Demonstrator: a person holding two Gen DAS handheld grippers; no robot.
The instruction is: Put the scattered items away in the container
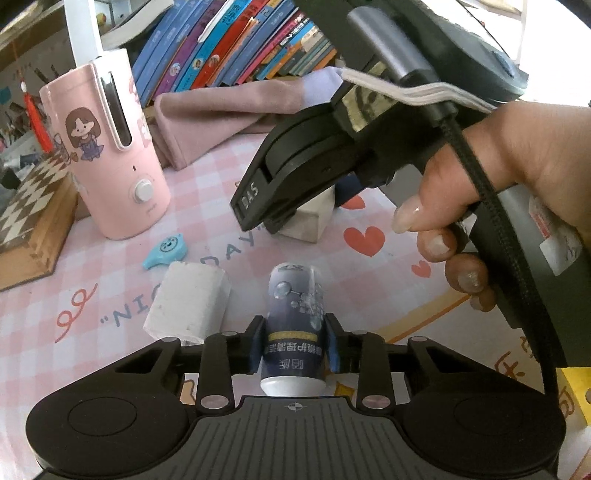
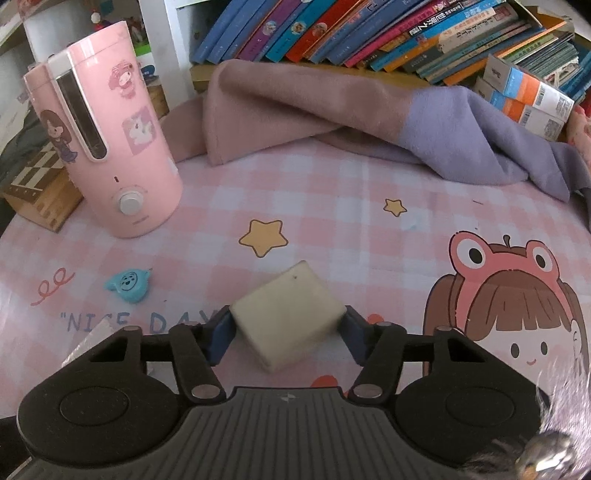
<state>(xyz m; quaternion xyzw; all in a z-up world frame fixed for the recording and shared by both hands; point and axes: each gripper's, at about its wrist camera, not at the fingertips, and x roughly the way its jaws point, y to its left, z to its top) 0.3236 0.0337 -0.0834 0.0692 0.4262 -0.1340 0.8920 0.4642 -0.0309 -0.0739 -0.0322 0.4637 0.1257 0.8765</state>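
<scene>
A small dark-blue bottle (image 1: pixel 293 314) with a white cap lies along my left gripper (image 1: pixel 293 347), whose blue pads press on both its sides. In the right wrist view my right gripper (image 2: pixel 286 332) has its pads against two opposite sides of a cream block (image 2: pixel 288 310) that rests on the pink checked tablecloth (image 2: pixel 332 229). The left wrist view shows that gripper (image 1: pixel 255 218) from the side, held by a hand (image 1: pixel 498 177) over the same cream block (image 1: pixel 314 221). A white block (image 1: pixel 188 302) and a blue charm (image 1: pixel 166 251) lie loose to the left.
A pink appliance (image 2: pixel 107 147) stands at the left beside a chessboard box (image 1: pixel 29 221). A folded pink and lilac cloth (image 2: pixel 332 110) lies at the back under a row of books (image 2: pixel 369 33). Something yellow (image 1: pixel 576 391) shows at the right edge.
</scene>
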